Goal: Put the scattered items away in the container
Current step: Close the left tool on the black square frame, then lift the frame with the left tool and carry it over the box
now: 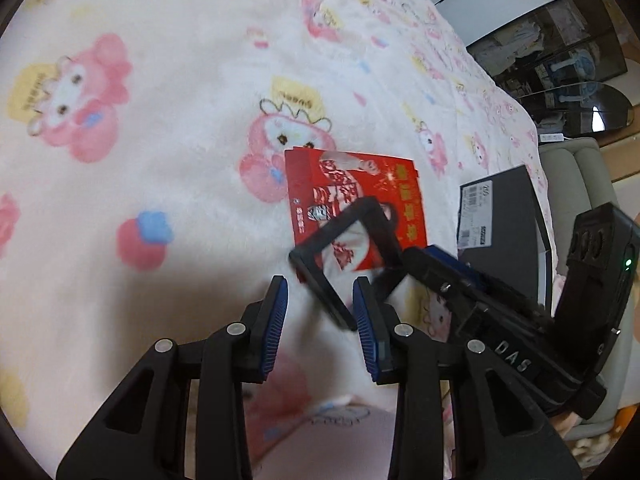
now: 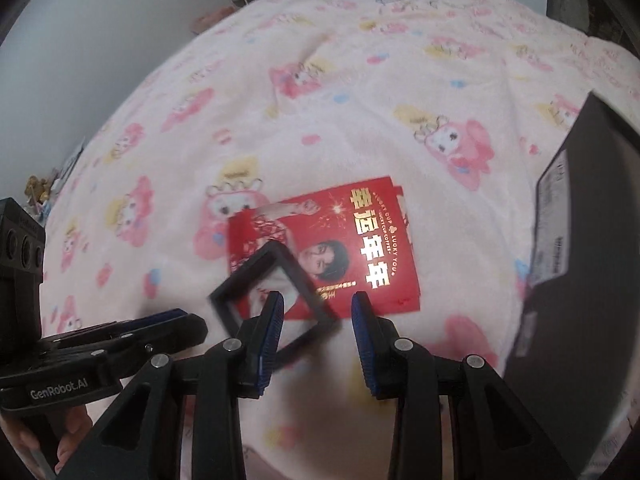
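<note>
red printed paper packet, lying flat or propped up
Lying flat: the red printed paper packet rests face-up on the pink cartoon blanket, a square black frame overlapping its corner.

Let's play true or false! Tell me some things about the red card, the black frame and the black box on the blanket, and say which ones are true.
1. The red card lies flat on the cartoon blanket. True.
2. The black square frame sits inside the black box. False: it lies on the blanket, overlapping a corner of the red card.
3. The right tool is clamped on the red card. False: its blue pads stand apart, gripping nothing.
4. The black box is off to the right of the red card in the right wrist view. True.
5. The left tool is open and holds nothing. True.
</note>
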`<action>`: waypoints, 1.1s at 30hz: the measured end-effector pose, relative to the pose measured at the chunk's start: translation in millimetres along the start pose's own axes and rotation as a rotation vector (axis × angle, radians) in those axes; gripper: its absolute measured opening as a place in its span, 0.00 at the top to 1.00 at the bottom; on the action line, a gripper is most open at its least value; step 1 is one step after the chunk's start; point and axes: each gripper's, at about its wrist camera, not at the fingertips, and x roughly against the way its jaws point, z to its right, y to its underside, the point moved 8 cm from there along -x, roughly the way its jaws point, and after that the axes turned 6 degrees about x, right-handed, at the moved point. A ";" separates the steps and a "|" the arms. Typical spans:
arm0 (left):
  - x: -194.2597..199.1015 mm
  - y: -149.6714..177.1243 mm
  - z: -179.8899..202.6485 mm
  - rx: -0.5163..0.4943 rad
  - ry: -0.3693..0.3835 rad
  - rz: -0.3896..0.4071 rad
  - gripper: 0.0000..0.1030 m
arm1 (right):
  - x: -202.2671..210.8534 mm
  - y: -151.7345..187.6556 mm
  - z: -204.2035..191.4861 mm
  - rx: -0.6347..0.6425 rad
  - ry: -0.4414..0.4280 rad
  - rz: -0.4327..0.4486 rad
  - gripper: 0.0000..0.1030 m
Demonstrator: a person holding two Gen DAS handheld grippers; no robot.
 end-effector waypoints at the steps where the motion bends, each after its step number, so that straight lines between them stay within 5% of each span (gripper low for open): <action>1: -4.7 -2.4 -1.2 0.004 0.002 -0.009 0.68 | -6.0 1.0 0.4 -0.004 -0.008 -0.015 0.70; 9: -7.3 -6.3 0.7 -0.003 0.014 -0.030 0.68 | -17.2 11.4 -5.6 -0.008 -0.075 -0.048 0.80; 17: 49.9 16.1 44.6 -0.074 0.055 0.071 0.69 | 47.3 23.2 -18.3 -0.016 -0.146 0.020 0.80; 25: 78.2 83.5 123.1 -0.226 0.098 0.067 0.69 | 133.7 72.4 2.6 -0.069 -0.152 0.124 0.80; 33: 14.8 169.9 197.6 -0.349 0.120 -0.078 0.69 | 181.3 159.1 73.6 -0.196 -0.063 0.141 0.80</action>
